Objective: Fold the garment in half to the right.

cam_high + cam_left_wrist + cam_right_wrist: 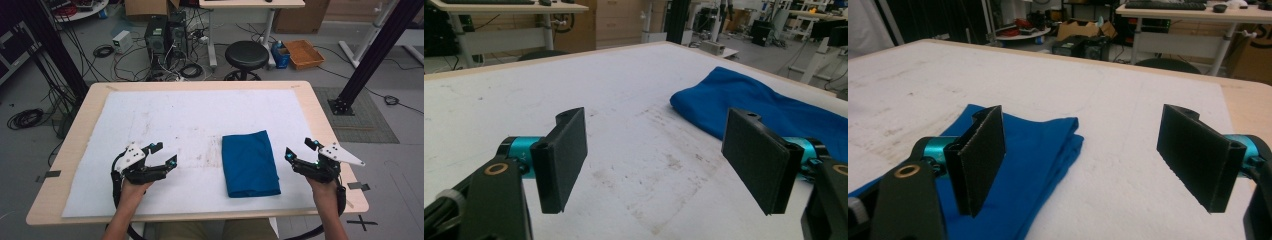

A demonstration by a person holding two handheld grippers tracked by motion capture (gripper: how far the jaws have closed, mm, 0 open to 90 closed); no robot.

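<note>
Apparently my folding is done: the blue cloth (250,163) lies folded at lower centre-right of the table (75,130), untouched. My left gripper (166,153) and right gripper (301,150) both gape empty beside it.

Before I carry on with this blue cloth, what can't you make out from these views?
- Blue cloth: how many layers are folded; high view too small, the top layer covers the rest.
- Cloth's near end: left gripper view, cut off by the right edge and jaw.
- Cloth's near edge: right gripper view, behind the left jaw.
</note>
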